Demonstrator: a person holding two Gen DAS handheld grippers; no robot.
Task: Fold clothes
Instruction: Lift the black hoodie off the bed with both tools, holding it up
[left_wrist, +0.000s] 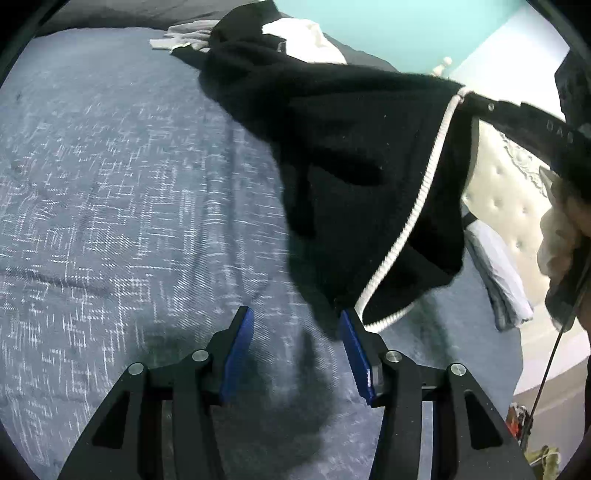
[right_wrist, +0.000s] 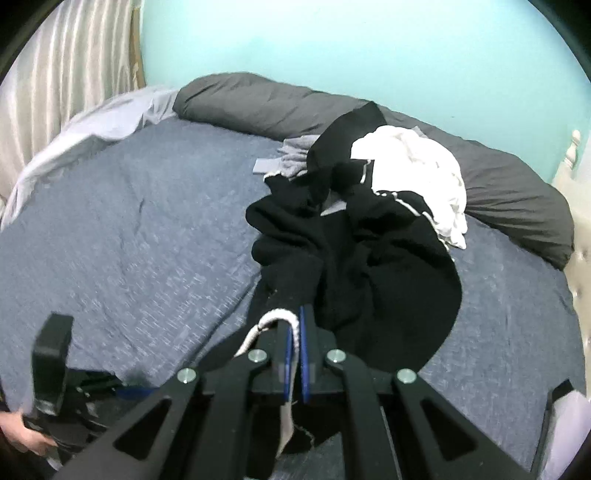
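Observation:
A black zip-up jacket (left_wrist: 351, 155) with a white zipper (left_wrist: 424, 184) hangs stretched above the blue bedspread (left_wrist: 110, 184). Its far end trails into a pile of clothes. My right gripper (right_wrist: 294, 325) is shut on the jacket's zipper edge (right_wrist: 273, 317), and the black cloth (right_wrist: 351, 258) runs away from it toward the pile. In the left wrist view the right gripper (left_wrist: 471, 99) holds the jacket up at the upper right. My left gripper (left_wrist: 297, 332) is open over the bedspread, its right pad (left_wrist: 354, 350) right by the jacket's hanging lower corner, nothing between the pads.
The pile at the far side holds a white garment (right_wrist: 424, 166) and a grey one (right_wrist: 291, 155). A dark grey bolster (right_wrist: 258, 99) lies along the teal wall. A cream tufted headboard (left_wrist: 506, 192) and folded pale linen (left_wrist: 498, 269) stand to the right. A hand (right_wrist: 22, 435) holds the left gripper.

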